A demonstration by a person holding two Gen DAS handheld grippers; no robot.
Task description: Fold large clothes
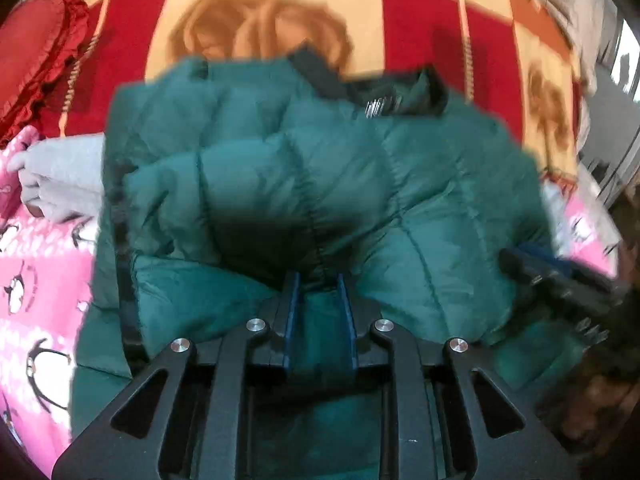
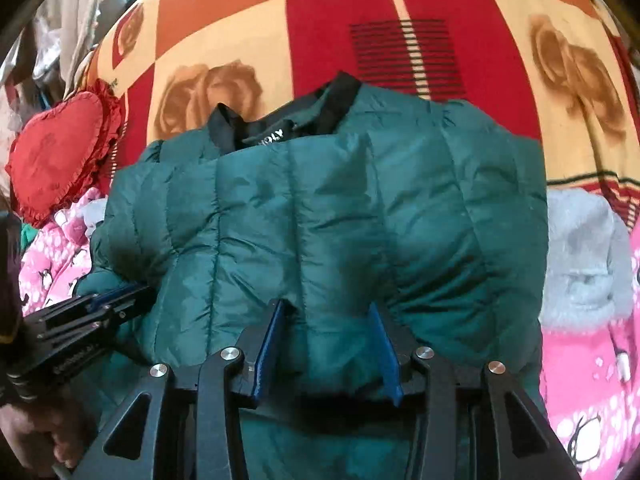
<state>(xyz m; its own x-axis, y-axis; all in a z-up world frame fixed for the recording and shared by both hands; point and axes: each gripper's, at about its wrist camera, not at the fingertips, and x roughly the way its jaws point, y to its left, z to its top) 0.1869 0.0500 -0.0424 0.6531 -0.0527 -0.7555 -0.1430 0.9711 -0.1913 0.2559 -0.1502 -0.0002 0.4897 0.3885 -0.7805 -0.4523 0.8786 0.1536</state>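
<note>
A dark green quilted puffer jacket [image 1: 340,184] with a black collar lies on the bed, its lower part folded up over itself. My left gripper [image 1: 318,280] is shut on a thick fold of the jacket's hem. In the right wrist view the jacket [image 2: 320,220] fills the middle, collar and label at the far end. My right gripper [image 2: 326,312] is shut on a bulge of the jacket's near edge, fingers set fairly wide around it. Each gripper shows in the other's view, the right one [image 1: 560,276] and the left one [image 2: 92,316].
A red, orange and cream rose-print blanket [image 2: 360,32] covers the bed. A red heart-shaped frilled cushion [image 2: 60,160] lies at the left. A pink penguin-print cloth [image 1: 36,280] and a grey fleece garment [image 2: 584,256] lie beside the jacket.
</note>
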